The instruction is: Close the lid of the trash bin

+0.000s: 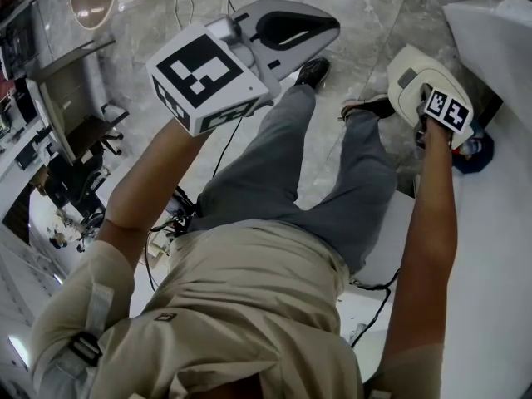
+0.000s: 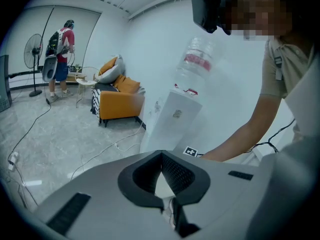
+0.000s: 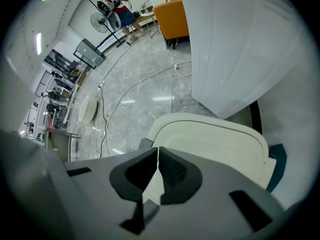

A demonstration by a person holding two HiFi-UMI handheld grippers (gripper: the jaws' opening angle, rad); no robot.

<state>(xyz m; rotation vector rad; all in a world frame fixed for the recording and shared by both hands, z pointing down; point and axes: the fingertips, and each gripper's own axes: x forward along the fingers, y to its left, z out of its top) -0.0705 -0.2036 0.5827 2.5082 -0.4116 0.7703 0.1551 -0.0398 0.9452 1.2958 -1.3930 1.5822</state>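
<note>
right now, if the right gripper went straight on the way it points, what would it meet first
Most likely the cream trash bin lid, which lies directly ahead of the right gripper, its jaws shut. Nothing shows between them, though depth is unclear.

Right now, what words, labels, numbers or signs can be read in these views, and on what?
None can be read.
Red label on the water bottle: blurred.
Sticker on the white dispenser: too small.
Patch on the shirt: too small.
Left marker cube, right marker cube: black-and-white squares only, no letters.
</note>
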